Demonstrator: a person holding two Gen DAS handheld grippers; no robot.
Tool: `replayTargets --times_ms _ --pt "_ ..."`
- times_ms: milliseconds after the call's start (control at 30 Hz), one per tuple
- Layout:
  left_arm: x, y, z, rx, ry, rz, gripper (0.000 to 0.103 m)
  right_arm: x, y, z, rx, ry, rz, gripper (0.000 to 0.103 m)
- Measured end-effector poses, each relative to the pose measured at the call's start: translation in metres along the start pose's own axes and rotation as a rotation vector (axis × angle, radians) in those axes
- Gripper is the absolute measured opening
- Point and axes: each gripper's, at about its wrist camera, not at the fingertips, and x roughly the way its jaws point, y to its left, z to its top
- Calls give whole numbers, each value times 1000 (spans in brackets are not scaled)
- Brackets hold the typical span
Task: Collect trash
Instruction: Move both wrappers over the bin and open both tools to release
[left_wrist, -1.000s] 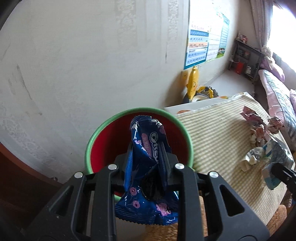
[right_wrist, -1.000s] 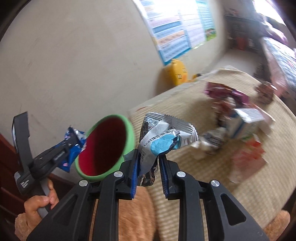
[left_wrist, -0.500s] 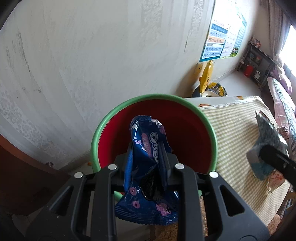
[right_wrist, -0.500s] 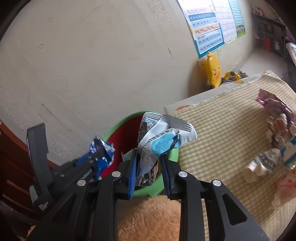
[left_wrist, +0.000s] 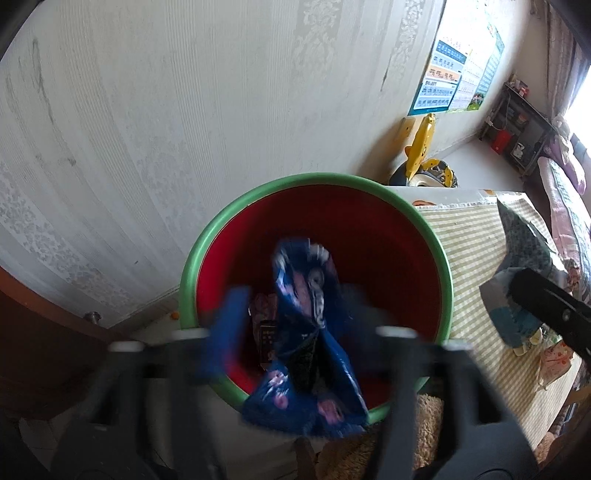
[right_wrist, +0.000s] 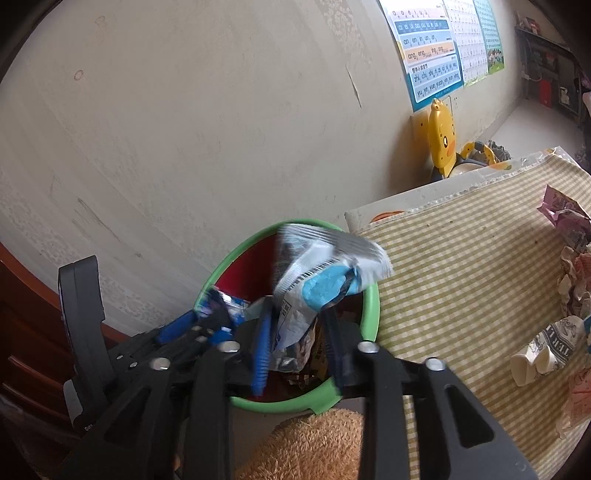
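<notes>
The red bin with a green rim (left_wrist: 406, 214) is taken as landmark; it is set against the wall, just beside the edge of the checked tablecloth (right_wrist: 461, 266).

The left gripper (left_wrist: 295, 321) is held over the bin mouth. Its jaws have just been opening and are seen spread wide, blurred. The blue Oreo wrapper (left_wrist: 306, 332) is seen between them over the bin, with a gap to the left pad; contact on the other side cannot be told.

The right gripper (right_wrist: 299, 343) is held over the bin's table-side rim. Its jaws have just been opening and are seen part open. The grey and light-blue wrapper (right_wrist: 325, 273) is seen between them, blurred, above the bin; no firm grip is seen.

More trash is seen on the tablecloth, well apart from the bin: a crushed paper cup (right_wrist: 543, 350) and a pink wrapper (right_wrist: 565, 214).
</notes>
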Motion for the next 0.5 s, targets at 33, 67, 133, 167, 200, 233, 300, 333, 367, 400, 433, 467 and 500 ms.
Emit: replayTargets --times_ms 33,67,133,167,200,233,300,333,367,400,433,467,500 --pt "-1 2 1 -16 -7 -14 78 0 -1 0 4 -3 3 49" --pt "-1 4 1 -26 -6 -17 78 0 -1 0 6 -5 2 50" --pt "-1 2 1 -18 1 -13 78 0 -2 0 13 -2 3 54" --pt "-2 0 0 -8 3 -11 78 0 -3 0 21 -3 7 55" --pt "-2 -1 0 -4 3 -9 78 -2 -5 -1 29 -7 9 55" --pt "-3 -3 -1 0 4 -10 78 -6 -8 -1 39 -14 5 55" --pt "-5 -6 -2 9 4 -16 78 -17 -19 -2 68 -38 -32 58" --pt "-7 -9 -2 19 0 -17 78 -24 -25 -4 87 -52 -48 59" --pt "-9 -12 -3 30 -5 -17 78 -33 -35 -5 117 -70 -66 60" --pt "-12 -18 -3 49 -13 -17 78 -46 -52 -7 166 -100 -103 60" --pt "-13 -21 -3 62 -17 -18 78 -56 -65 -7 202 -126 -136 60" --pt "-15 -27 -4 79 -22 -19 78 -70 -83 -9 249 -167 -181 60" --pt "-17 -33 -5 96 -27 -21 78 -86 -103 -10 300 -209 -230 60"
